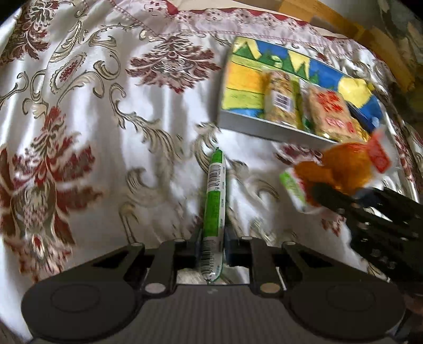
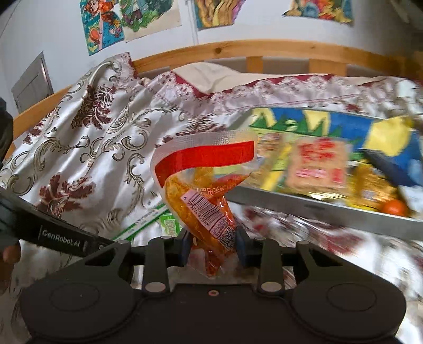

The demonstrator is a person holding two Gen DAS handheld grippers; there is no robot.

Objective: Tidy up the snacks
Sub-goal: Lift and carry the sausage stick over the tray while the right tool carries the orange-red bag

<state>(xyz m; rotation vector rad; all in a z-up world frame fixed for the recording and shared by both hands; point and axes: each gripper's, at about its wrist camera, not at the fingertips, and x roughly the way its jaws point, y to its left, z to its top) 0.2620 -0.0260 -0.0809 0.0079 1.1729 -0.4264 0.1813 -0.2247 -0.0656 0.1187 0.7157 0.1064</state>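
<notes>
My left gripper [image 1: 211, 242] is shut on a green-and-white sausage stick [image 1: 214, 201] that points forward over the cloth. My right gripper [image 2: 211, 244] is shut on an orange snack pouch [image 2: 203, 195] with a red-and-white top strip, held above the cloth; the same pouch [image 1: 341, 169] and the right gripper's fingers [image 1: 370, 211] show at the right of the left wrist view. A shallow colourful box [image 1: 264, 127] lies ahead, holding several snack packets [image 1: 327, 111]. It also shows in the right wrist view [image 2: 317, 209], to the right of the pouch.
A white cloth with red and gold flowers [image 1: 92, 119] covers the bed. A green-and-white packet [image 2: 148, 225] lies on the cloth under the pouch. A wooden bed rail [image 2: 264, 53] and a wall with posters [image 2: 105, 23] stand behind. A small orange fruit [image 2: 395, 207] sits in the box.
</notes>
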